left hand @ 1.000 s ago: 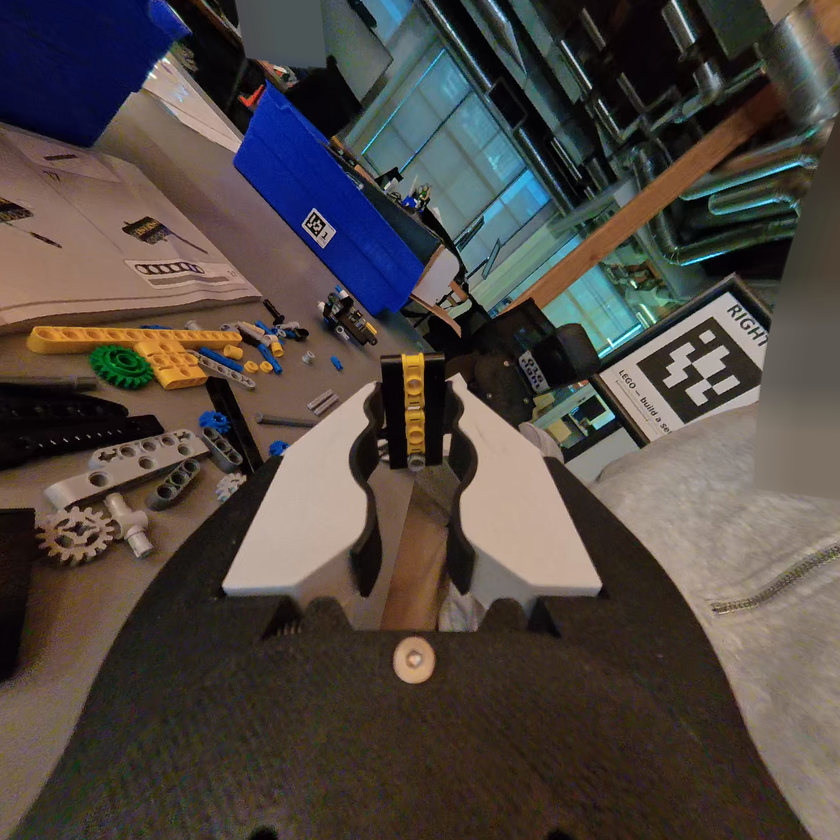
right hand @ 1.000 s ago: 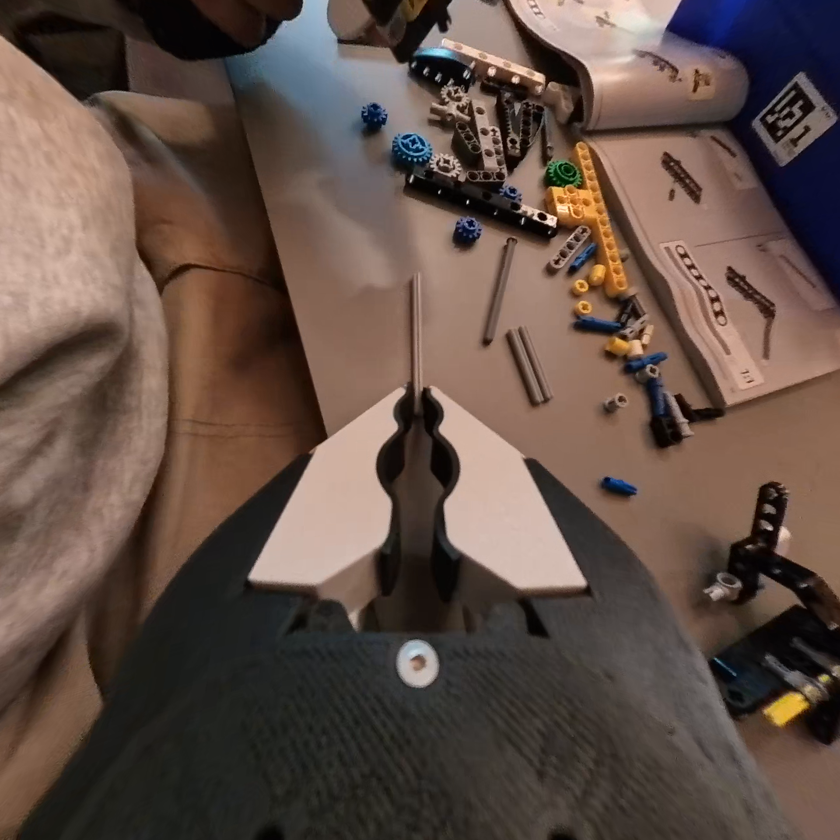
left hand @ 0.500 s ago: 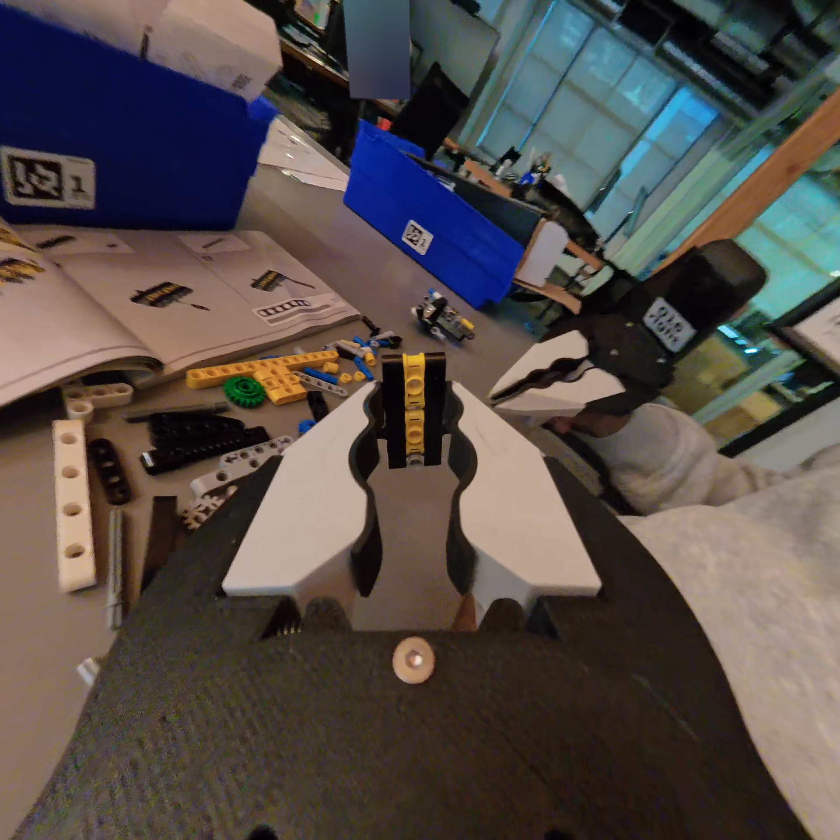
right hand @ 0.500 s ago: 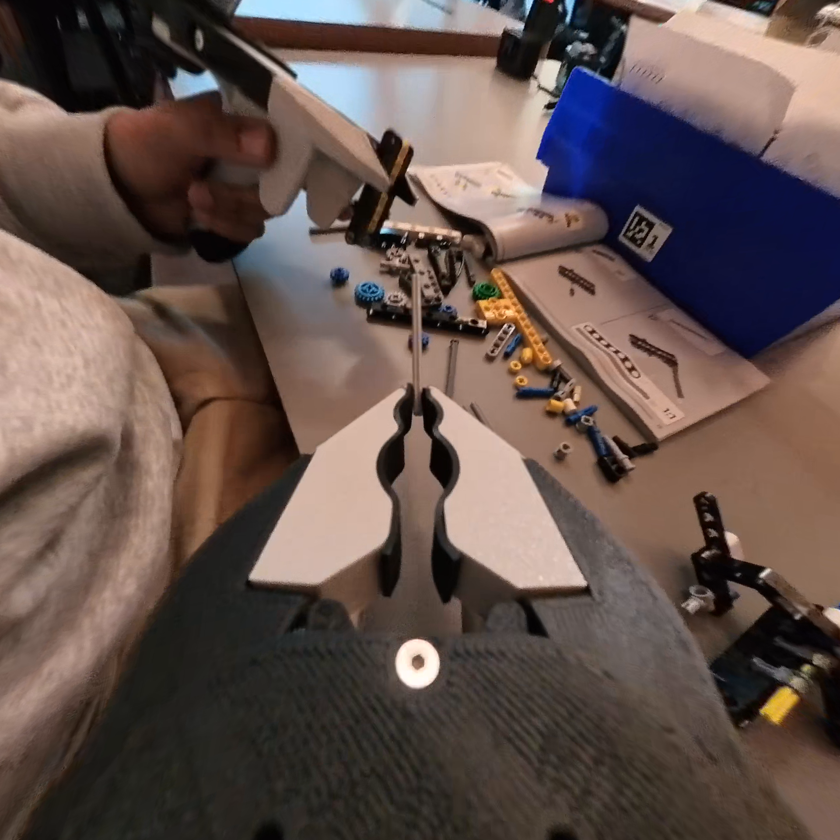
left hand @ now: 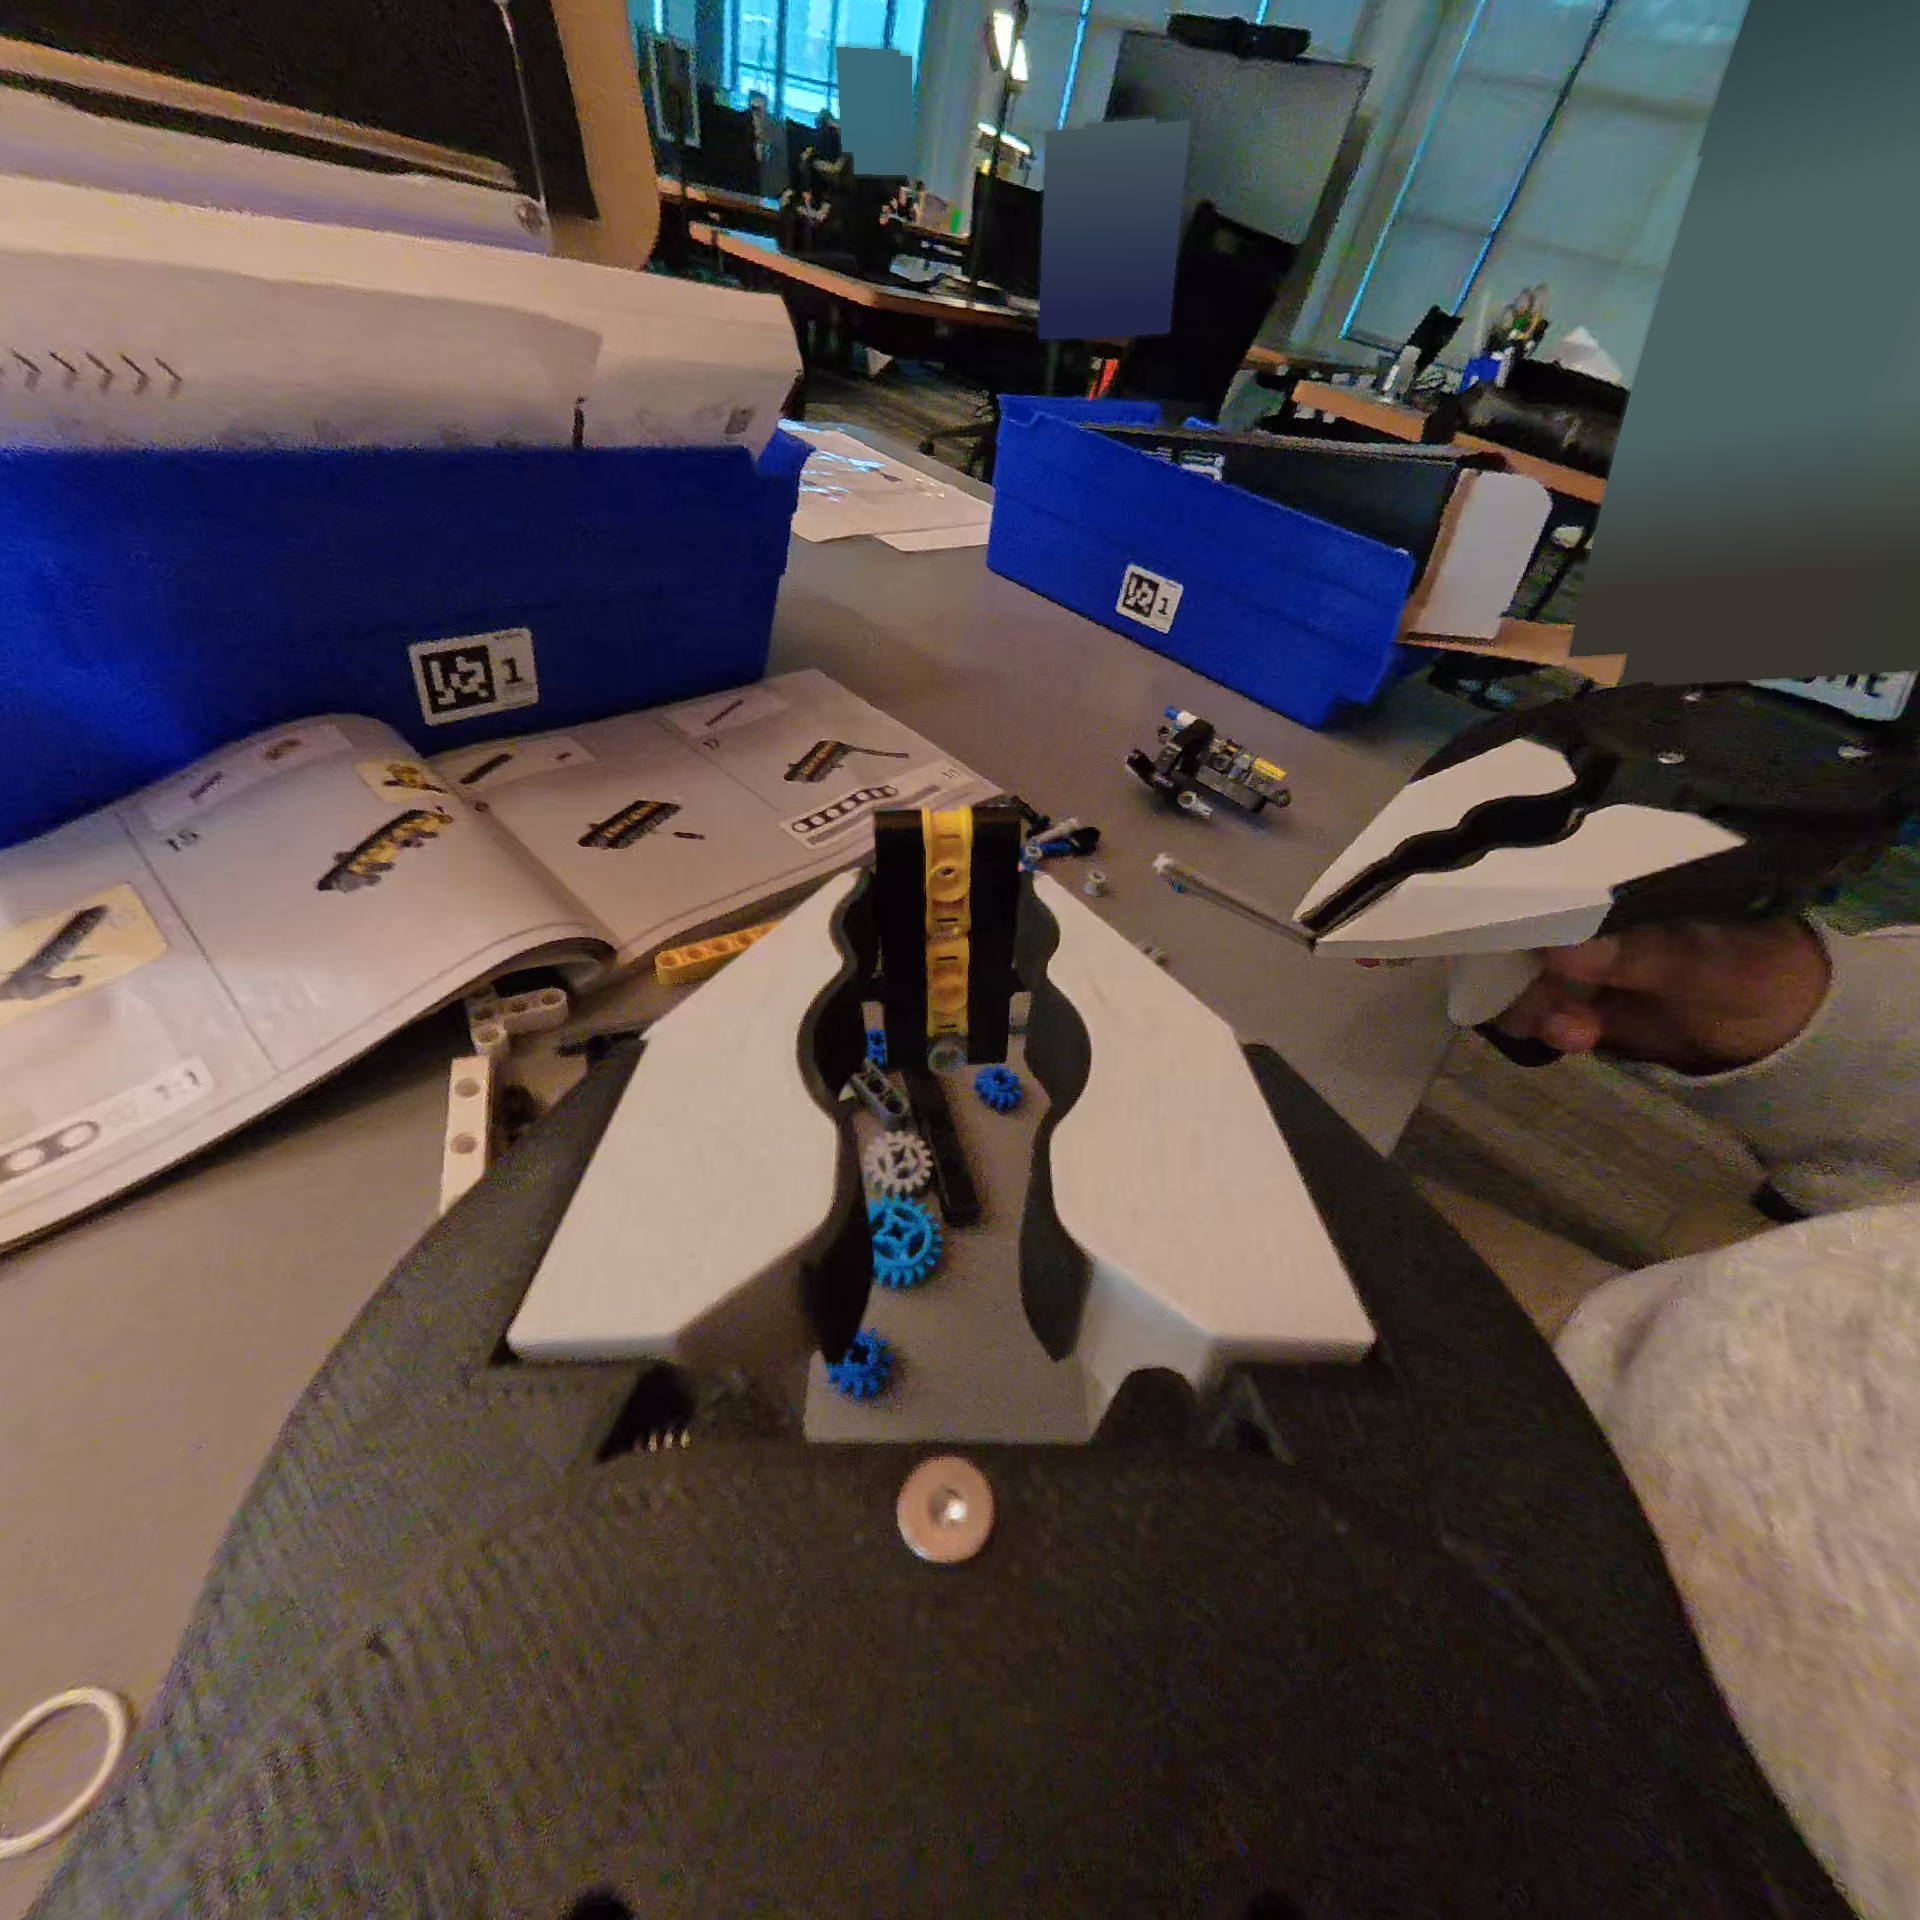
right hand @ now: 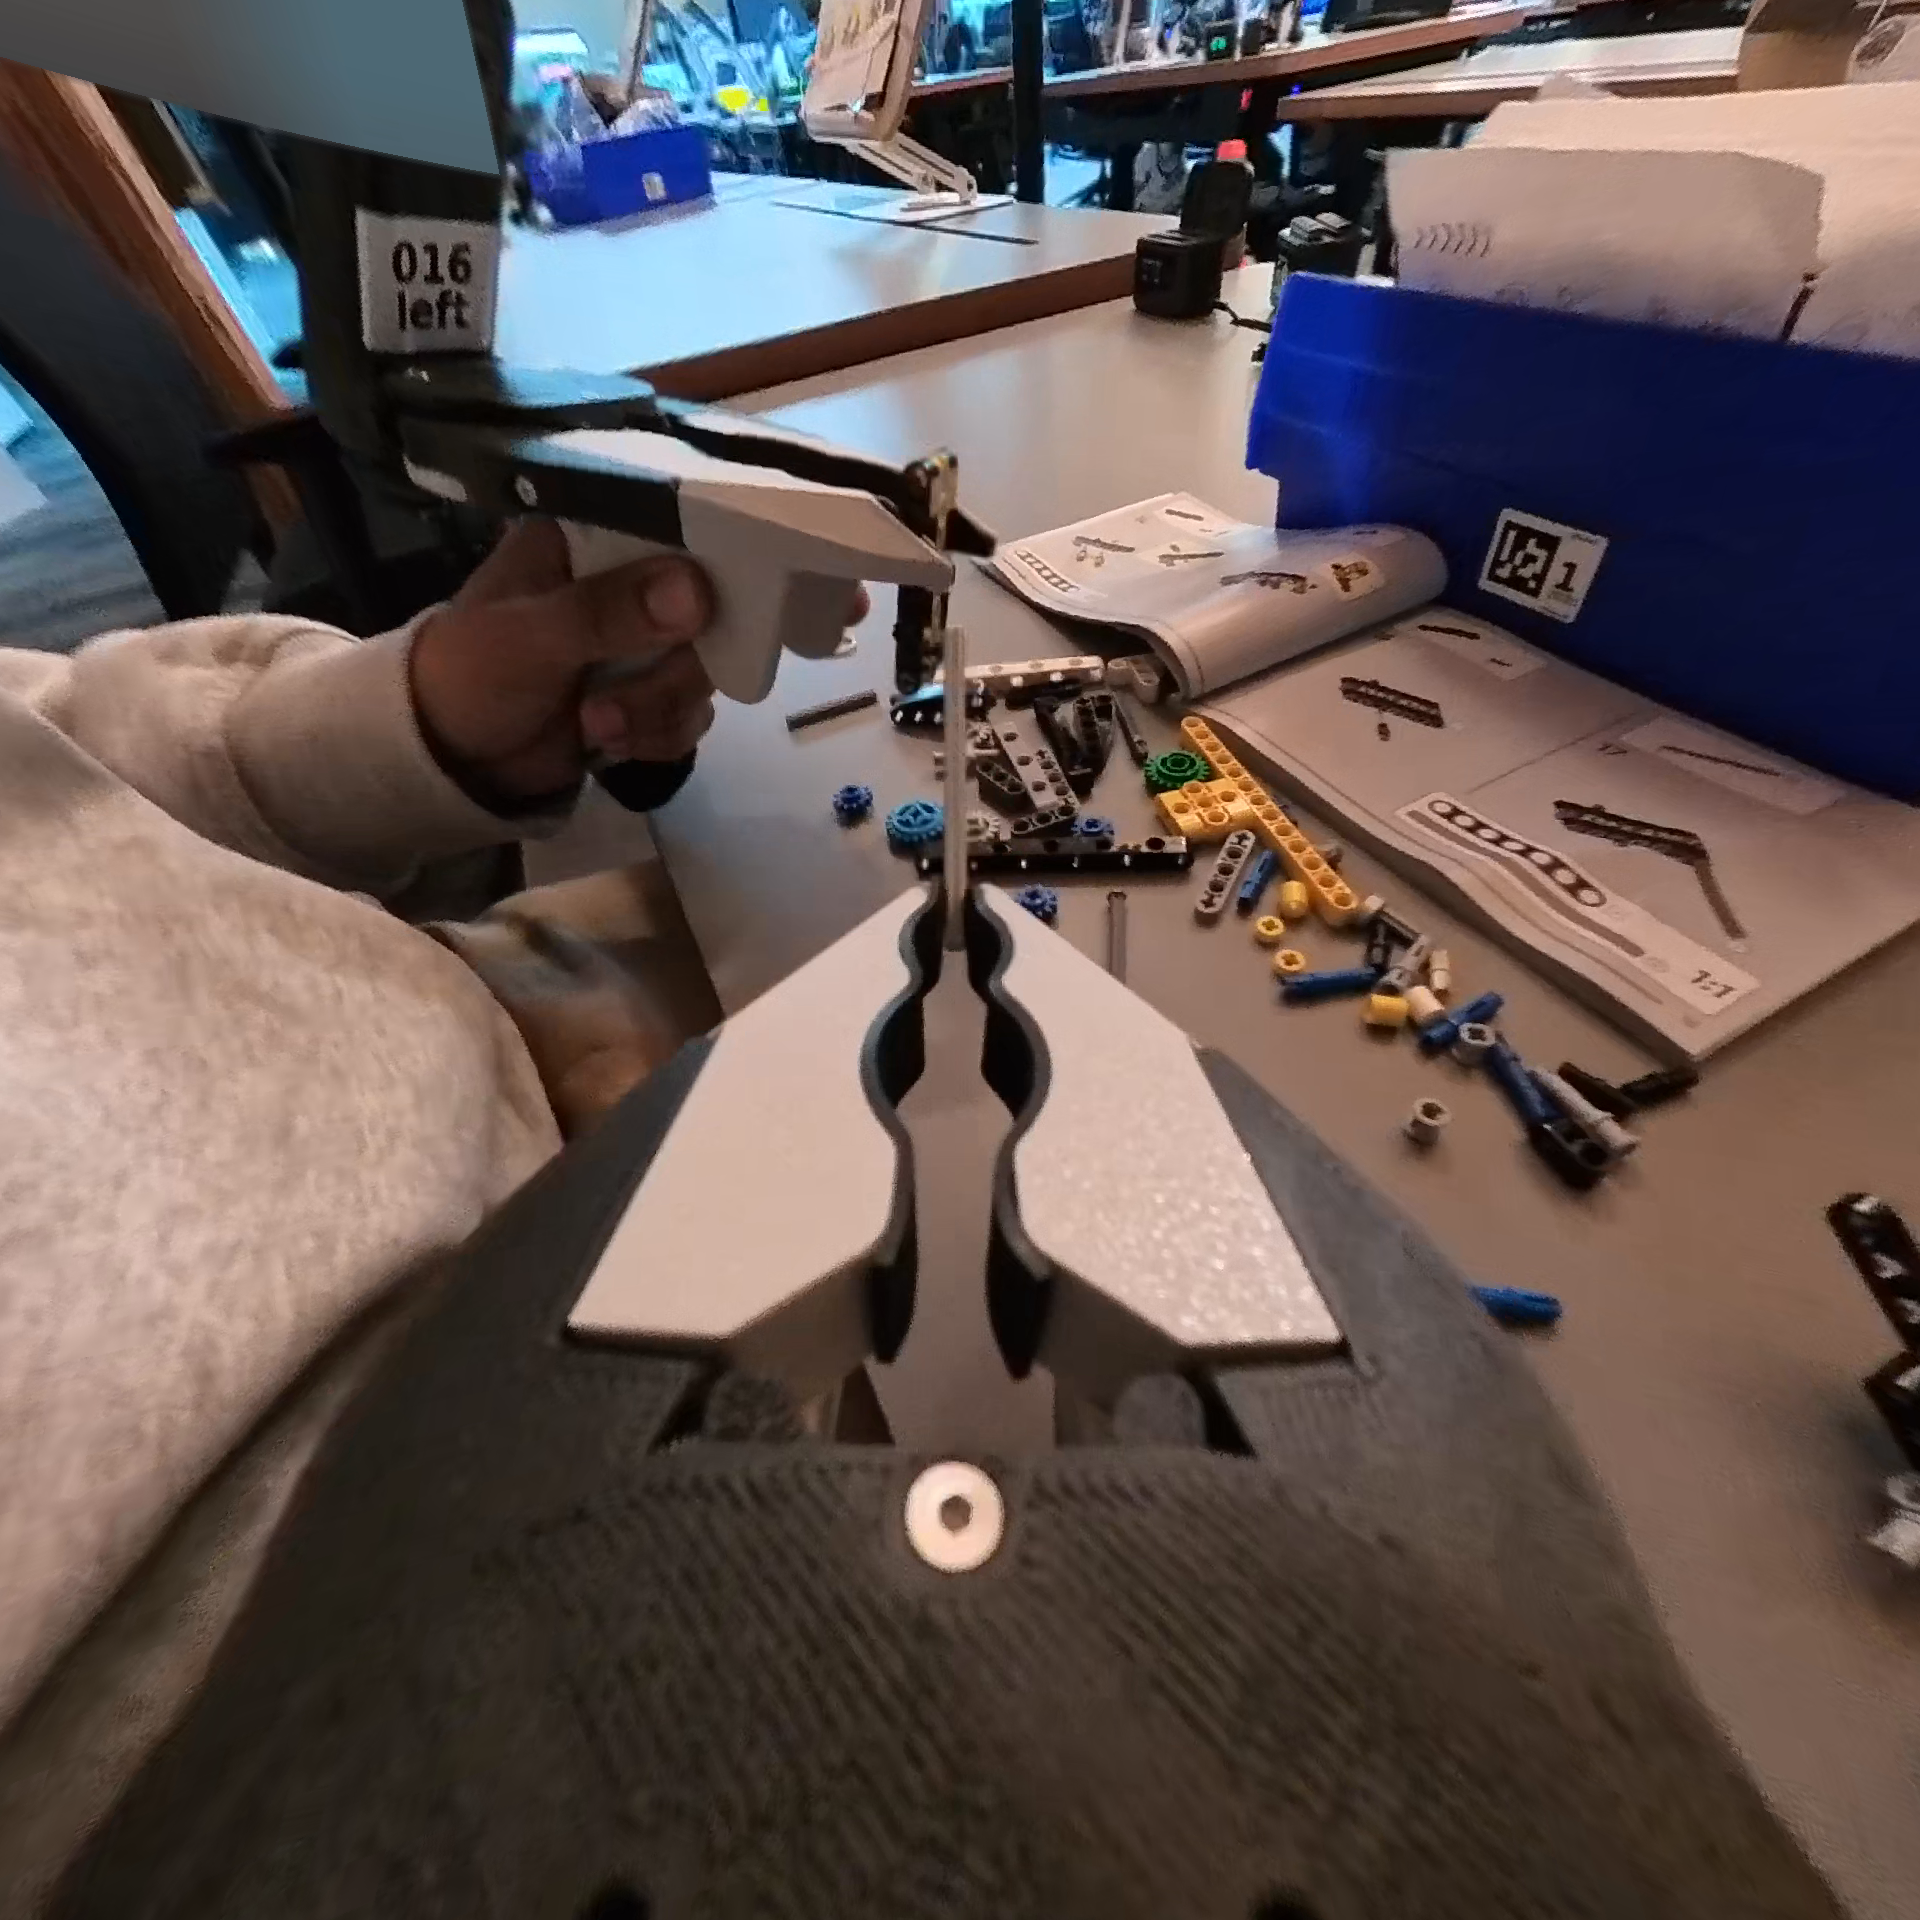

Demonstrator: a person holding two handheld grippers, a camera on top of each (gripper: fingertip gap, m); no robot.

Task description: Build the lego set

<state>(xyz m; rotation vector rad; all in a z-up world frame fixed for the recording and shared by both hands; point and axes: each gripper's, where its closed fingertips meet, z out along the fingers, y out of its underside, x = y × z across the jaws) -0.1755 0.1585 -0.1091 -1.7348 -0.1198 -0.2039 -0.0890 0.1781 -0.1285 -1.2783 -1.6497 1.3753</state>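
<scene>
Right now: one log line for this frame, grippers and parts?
left gripper: shut on black-and-yellow beam stack | right gripper: shut on grey axle | both held above table | axle not inserted

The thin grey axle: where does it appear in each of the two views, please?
Left wrist view: grey axle at right, sticking out leftward from the right gripper.
Right wrist view: centre, rising from between this gripper's jaws, its tip near the black and yellow beam assembly.
Shared landmark: the open instruction booklet on the table.
</scene>
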